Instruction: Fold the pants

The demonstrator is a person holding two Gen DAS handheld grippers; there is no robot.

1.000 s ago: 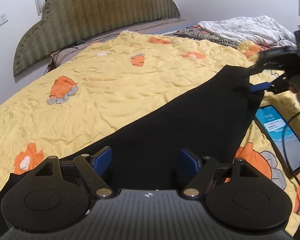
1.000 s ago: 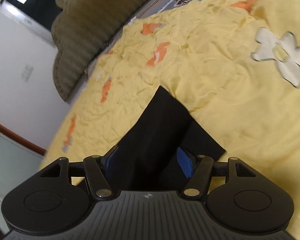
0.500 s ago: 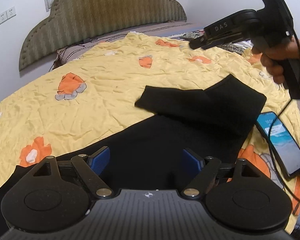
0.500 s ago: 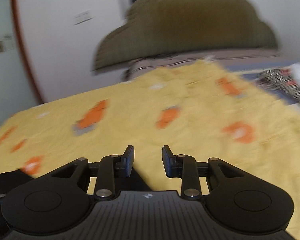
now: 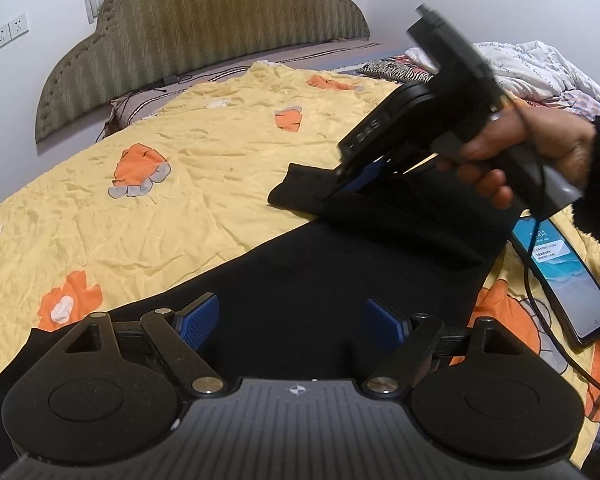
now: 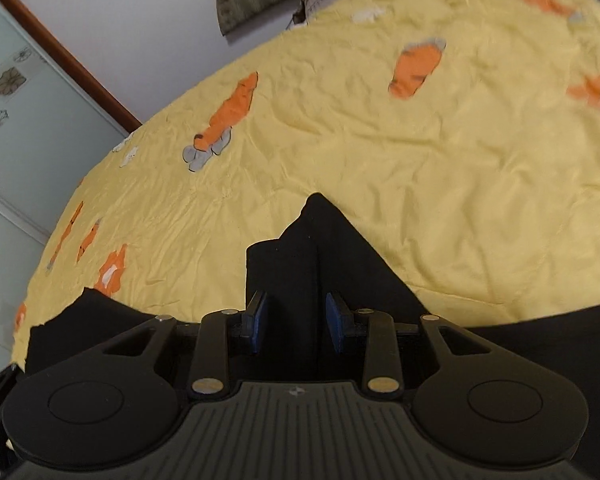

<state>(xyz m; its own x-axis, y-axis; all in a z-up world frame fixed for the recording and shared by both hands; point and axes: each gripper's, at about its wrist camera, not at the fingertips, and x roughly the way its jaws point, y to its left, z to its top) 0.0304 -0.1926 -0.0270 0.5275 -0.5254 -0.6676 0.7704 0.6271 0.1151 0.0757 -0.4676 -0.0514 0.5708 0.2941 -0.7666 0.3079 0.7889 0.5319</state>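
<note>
Black pants (image 5: 320, 276) lie flat on the yellow bedspread (image 5: 188, 184), with one end folded back over the rest (image 5: 400, 216). My left gripper (image 5: 292, 322) is open, low over the near part of the pants, holding nothing. My right gripper (image 5: 332, 192) is held in a hand at the right and points down at the folded end. In the right wrist view the right gripper (image 6: 296, 322) has its jaws partly apart, with the folded black cloth (image 6: 320, 248) under and ahead of them; nothing is clamped between the pads.
A phone (image 5: 560, 276) with a lit screen and a cable lies on the bedspread right of the pants. A padded headboard (image 5: 204, 36) stands behind. A rumpled white quilt (image 5: 540, 64) lies far right. A glass door (image 6: 24, 128) stands left of the bed.
The right gripper swung from high above the bed down onto the folded end of the pants. The pants end, laid over earlier, stays folded. The left gripper barely moved.
</note>
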